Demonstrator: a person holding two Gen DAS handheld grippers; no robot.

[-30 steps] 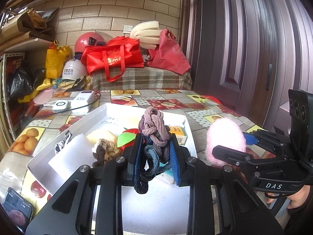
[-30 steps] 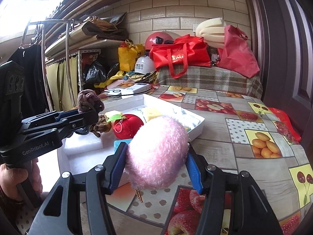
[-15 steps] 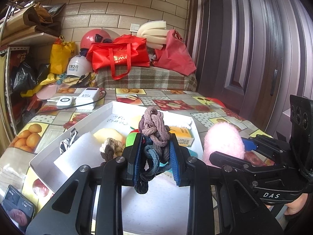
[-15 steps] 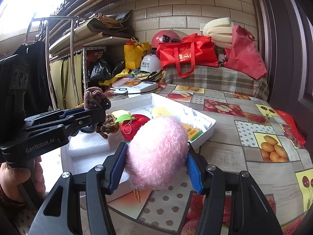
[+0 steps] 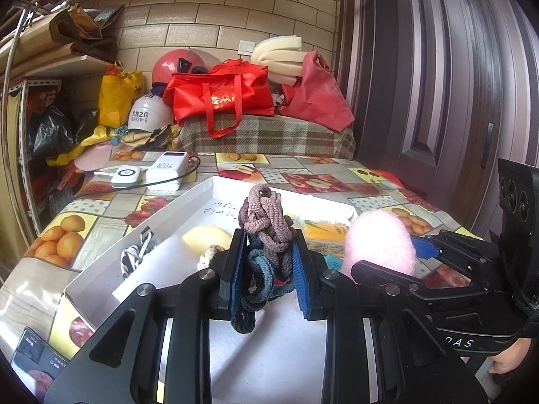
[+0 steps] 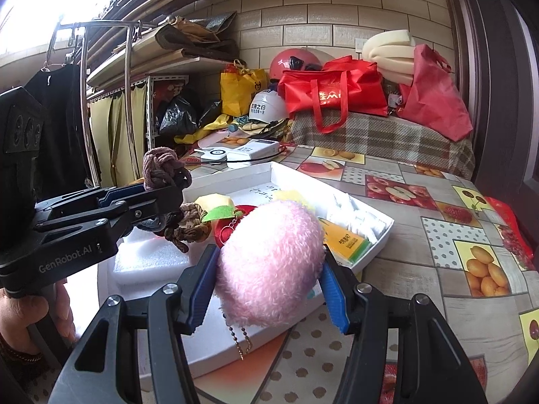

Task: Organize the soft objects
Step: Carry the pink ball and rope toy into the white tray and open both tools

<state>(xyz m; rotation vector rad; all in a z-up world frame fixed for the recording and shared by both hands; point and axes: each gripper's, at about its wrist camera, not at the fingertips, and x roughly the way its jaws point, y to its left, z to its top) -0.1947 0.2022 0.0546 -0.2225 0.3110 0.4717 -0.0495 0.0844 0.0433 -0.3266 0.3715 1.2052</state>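
Between left tool (image 5: 267, 269) pads, knotted hair ties (image 5: 264, 225).

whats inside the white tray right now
Inside the white tray: white foam block, yellow sponge, yellow packet, knotted brown hair ties, red plush. The pink pompom covers the tray's middle.

Bright daylight, blown-out glare upper left in right wrist view; fisheye-bent edges, dark corners.

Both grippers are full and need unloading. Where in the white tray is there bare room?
Bare floor at the shallow white cardboard tray's near end, beside the white foam block. The far end is crowded: yellow packet, red plush keychain.
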